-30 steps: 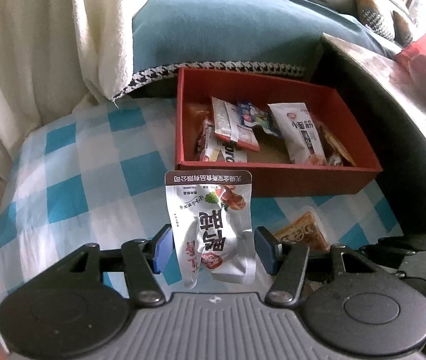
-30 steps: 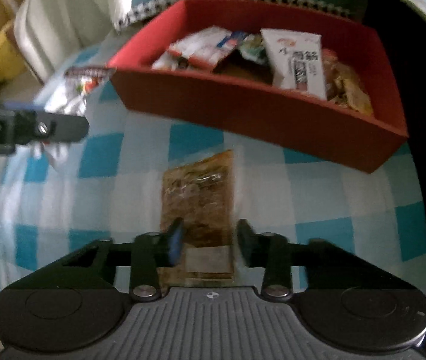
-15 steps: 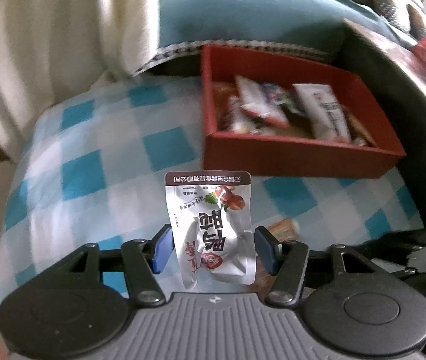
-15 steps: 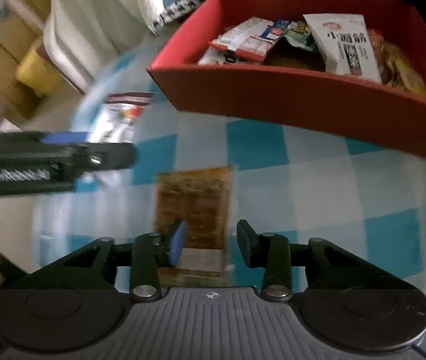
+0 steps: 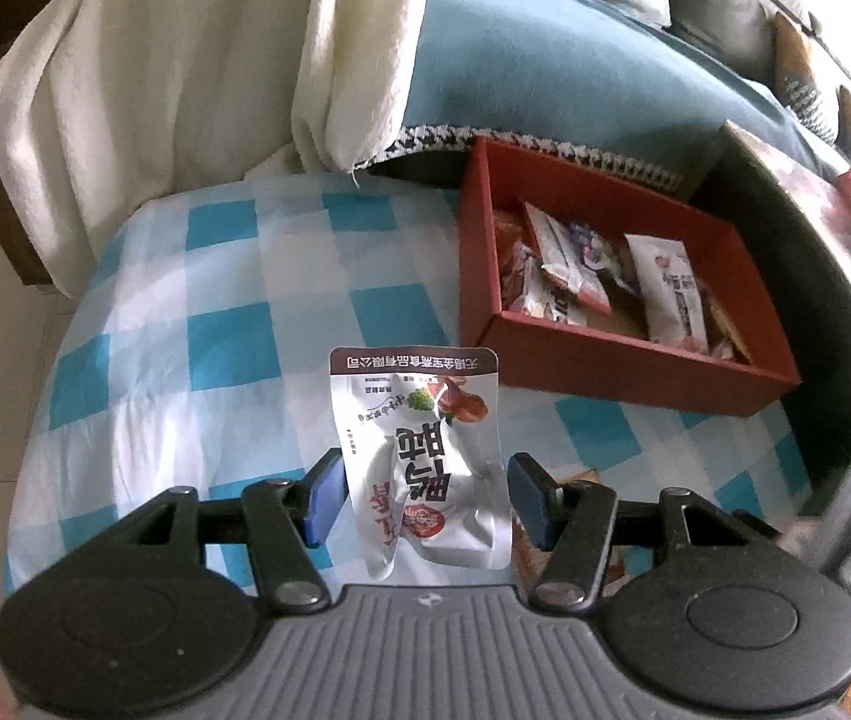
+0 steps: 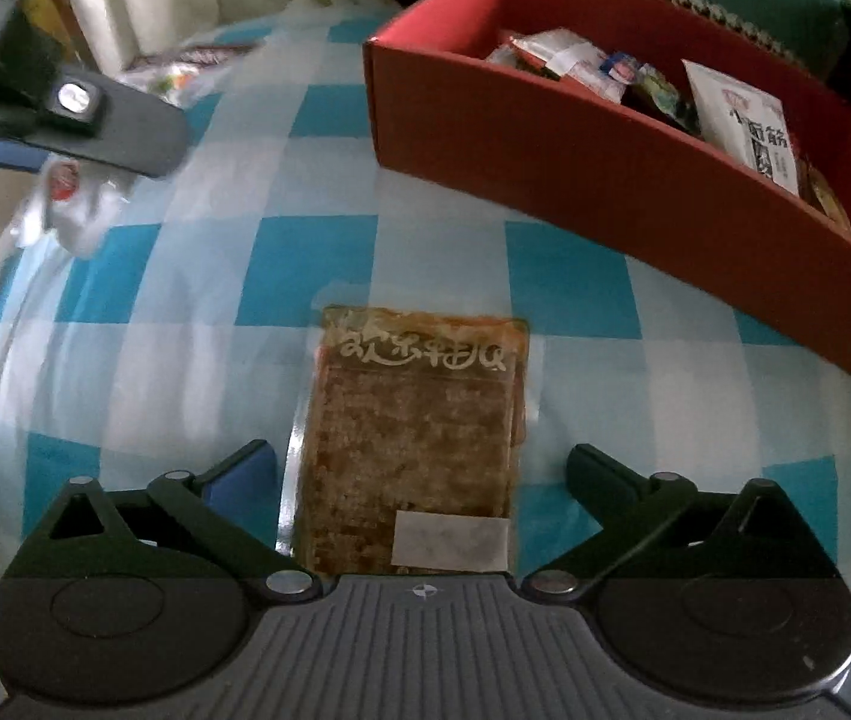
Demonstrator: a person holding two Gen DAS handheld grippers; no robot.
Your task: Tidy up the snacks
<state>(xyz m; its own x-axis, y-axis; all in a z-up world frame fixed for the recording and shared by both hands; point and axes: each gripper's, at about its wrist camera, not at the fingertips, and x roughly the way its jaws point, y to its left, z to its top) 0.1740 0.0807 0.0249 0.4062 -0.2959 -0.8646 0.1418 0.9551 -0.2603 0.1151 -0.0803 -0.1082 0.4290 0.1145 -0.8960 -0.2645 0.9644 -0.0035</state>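
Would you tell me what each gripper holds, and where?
Left gripper pinches the white snack pouch by its near end; right gripper, open around the brown snack packet, holds nothing.

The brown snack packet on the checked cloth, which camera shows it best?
The right wrist view: the brown snack packet lies flat and nearly whole between the open right gripper. The left wrist view shows only a sliver of it, hidden behind the silver pouch and the left gripper.

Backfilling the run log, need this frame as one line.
left gripper: holds white pouch | right gripper: open around brown packet | red box: part filled
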